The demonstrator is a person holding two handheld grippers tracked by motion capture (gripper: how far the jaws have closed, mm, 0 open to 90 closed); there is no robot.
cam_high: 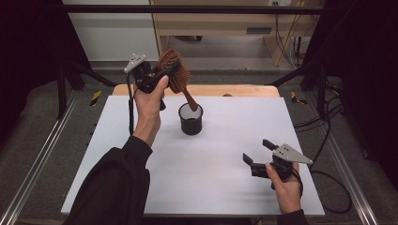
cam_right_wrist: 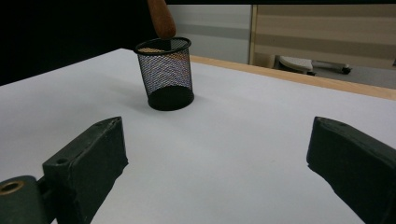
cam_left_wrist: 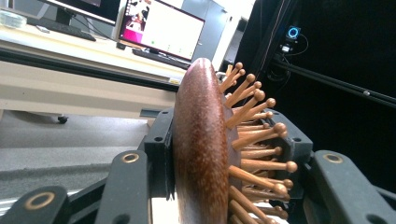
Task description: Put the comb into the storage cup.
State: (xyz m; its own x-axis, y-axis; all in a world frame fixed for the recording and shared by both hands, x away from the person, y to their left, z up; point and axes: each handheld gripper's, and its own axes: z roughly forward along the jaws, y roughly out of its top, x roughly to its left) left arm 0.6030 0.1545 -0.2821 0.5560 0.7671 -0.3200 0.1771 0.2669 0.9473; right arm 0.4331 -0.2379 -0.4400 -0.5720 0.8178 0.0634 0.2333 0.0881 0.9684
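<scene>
From above we see the white table point(cam_high: 211, 178), the black mesh cup point(cam_high: 191, 119) at its middle, and the hairbrush point(cam_high: 176, 75) tilted, handle tip at the cup's rim. Our left gripper point(cam_high: 157, 75) clamps the brush head; its own view shows wooden bristles point(cam_left_wrist: 257, 135). Our right gripper point(cam_high: 257, 154) rests spread, holding nothing.

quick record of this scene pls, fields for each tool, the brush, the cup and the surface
left tool: raised above the table, shut on the head of the hairbrush
right tool: open, holding nothing, low over the near right of the table
hairbrush: wooden, tilted, handle pointing down with its tip at the cup's mouth
mesh cup: black, upright, standing on the table
table: white top with a wooden far edge
</scene>
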